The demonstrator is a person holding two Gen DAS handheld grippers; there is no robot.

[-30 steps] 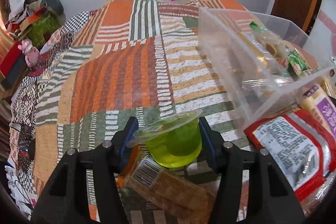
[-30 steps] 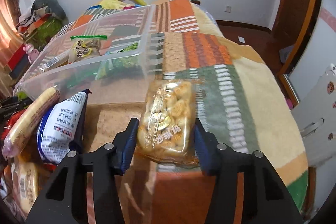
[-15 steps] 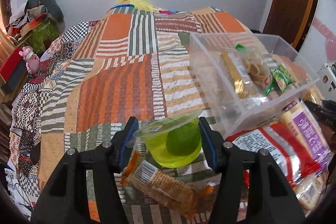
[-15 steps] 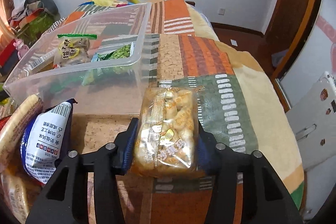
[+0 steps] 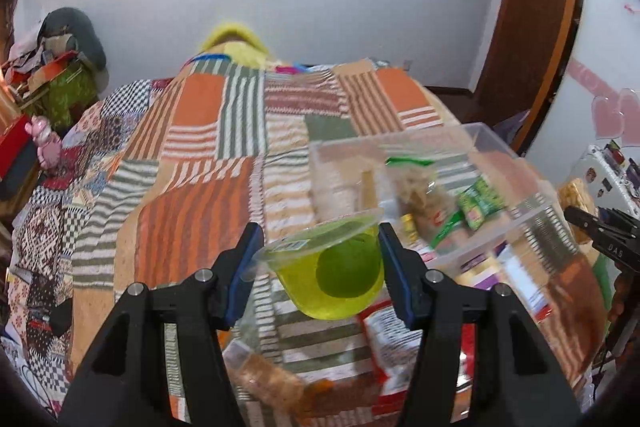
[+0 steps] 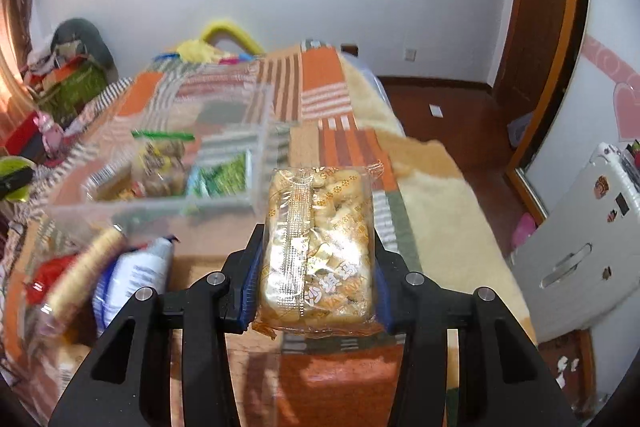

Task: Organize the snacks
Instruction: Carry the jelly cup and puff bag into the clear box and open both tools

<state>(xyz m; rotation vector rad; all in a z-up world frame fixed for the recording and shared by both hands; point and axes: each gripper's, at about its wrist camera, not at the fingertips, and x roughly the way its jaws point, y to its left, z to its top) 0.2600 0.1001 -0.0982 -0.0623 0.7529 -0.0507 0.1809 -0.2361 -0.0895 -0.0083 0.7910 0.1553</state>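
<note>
The left gripper [image 5: 316, 261] has its two jaws closed in on a green jelly cup [image 5: 334, 273], pinching its sides just under the lid, which sticks out past the blue pads; the cup hangs tilted in the air above the patchwork bedspread [image 5: 192, 155]. The right gripper [image 6: 316, 263] is likewise closed snugly on a clear packet of golden pastry [image 6: 320, 247], held upright between the pads and clear of the bed. Both are lifted, so to my eye the step in hand is the carry: each snack is on its way to the clear plastic bin [image 5: 532, 215], which sits on the bed ahead and to the right of the left tool, and ahead and to the left of the right one [image 6: 160, 205]. A few packets already lie inside it, among them a small green pack [image 5: 478, 203]. Next, each tool needs to pass over the near wall and lower a little before the jaws part, one at a time I would think, since they meet at the same rim. Loose snacks remain on the bed near the bin, a red-and-white bag [image 5: 400, 343] among them. Both tools point forward, roughly level, converging on the bin.
</note>
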